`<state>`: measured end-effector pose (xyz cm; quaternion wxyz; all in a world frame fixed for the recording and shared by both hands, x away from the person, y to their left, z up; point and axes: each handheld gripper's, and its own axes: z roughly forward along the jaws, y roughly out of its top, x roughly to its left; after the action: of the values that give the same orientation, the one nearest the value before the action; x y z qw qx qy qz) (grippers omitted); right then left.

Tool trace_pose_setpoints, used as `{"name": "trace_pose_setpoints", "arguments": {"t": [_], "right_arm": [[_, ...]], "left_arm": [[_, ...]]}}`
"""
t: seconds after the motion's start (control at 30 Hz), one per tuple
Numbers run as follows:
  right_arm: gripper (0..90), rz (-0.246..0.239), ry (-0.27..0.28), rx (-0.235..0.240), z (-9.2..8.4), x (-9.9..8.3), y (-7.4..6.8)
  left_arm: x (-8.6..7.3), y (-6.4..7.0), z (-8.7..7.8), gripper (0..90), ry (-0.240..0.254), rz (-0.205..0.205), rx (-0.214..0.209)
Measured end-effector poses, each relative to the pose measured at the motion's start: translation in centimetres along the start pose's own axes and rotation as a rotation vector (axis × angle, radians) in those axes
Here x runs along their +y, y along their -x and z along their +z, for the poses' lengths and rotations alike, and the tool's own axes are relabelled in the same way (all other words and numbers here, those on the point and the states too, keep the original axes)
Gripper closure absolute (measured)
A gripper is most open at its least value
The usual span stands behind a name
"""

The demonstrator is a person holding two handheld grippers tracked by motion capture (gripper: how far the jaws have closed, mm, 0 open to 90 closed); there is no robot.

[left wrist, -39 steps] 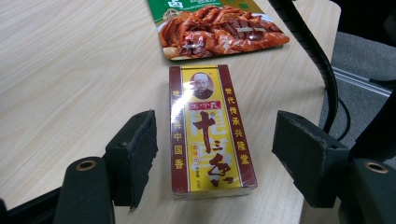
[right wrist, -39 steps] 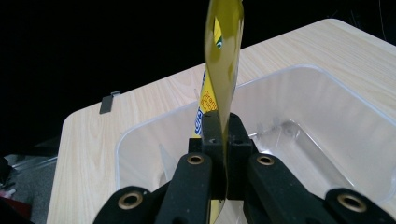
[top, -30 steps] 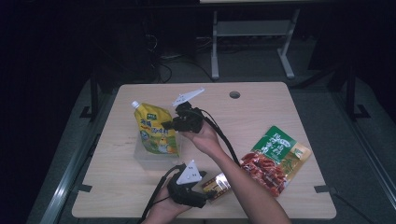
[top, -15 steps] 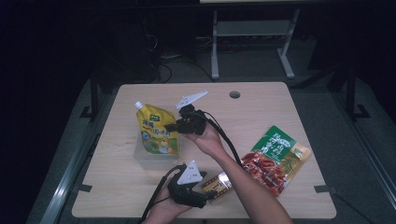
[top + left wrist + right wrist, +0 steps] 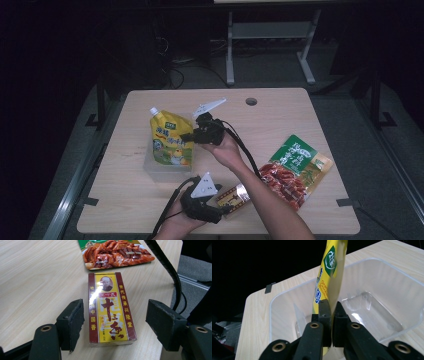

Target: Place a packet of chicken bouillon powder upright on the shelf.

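Note:
My right gripper (image 5: 187,136) (image 5: 331,315) is shut on the edge of a yellow spouted pouch (image 5: 170,139) (image 5: 329,275), holding it upright over a clear plastic tub (image 5: 152,169) (image 5: 374,312). Near the table's front edge my left gripper (image 5: 226,205) (image 5: 115,320) stands open. Its pads sit either side of a red and yellow box (image 5: 231,194) (image 5: 110,307) that lies flat on the wood, with a gap on each side.
A green and red packet of meat (image 5: 295,170) (image 5: 115,252) lies at the right of the wooden table (image 5: 280,115). A round cable hole (image 5: 251,101) is near the far edge. Black cables trail from both grippers.
The right gripper has shifted the pouch slightly right and down over the tub. The left gripper has stayed by the box.

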<state>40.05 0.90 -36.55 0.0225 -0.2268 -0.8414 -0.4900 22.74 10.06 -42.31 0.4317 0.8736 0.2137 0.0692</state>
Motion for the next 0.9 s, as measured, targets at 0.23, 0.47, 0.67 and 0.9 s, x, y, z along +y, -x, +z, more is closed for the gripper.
{"name": "trace_pose_setpoints", "arguments": {"t": [0.23,0.47,0.67,0.9], "right_arm": [[73.4,0.018,0.019,-0.010,-0.6,0.1,0.2],[64.3,0.020,0.030,-0.012,-2.2,0.1,0.1],[59.2,0.018,0.023,-0.022,-3.7,-0.1,0.0],[55.4,0.007,0.022,-0.042,-5.4,-1.1,-0.2]], "left_arm": [[0.0,0.0,0.0,29.9,0.001,-0.006,0.000],[0.0,0.1,0.1,29.3,-0.009,-0.001,-0.001],[0.0,0.1,0.2,28.3,-0.011,-0.009,-0.001],[0.0,0.3,0.4,27.2,-0.021,-0.010,0.000]]}}
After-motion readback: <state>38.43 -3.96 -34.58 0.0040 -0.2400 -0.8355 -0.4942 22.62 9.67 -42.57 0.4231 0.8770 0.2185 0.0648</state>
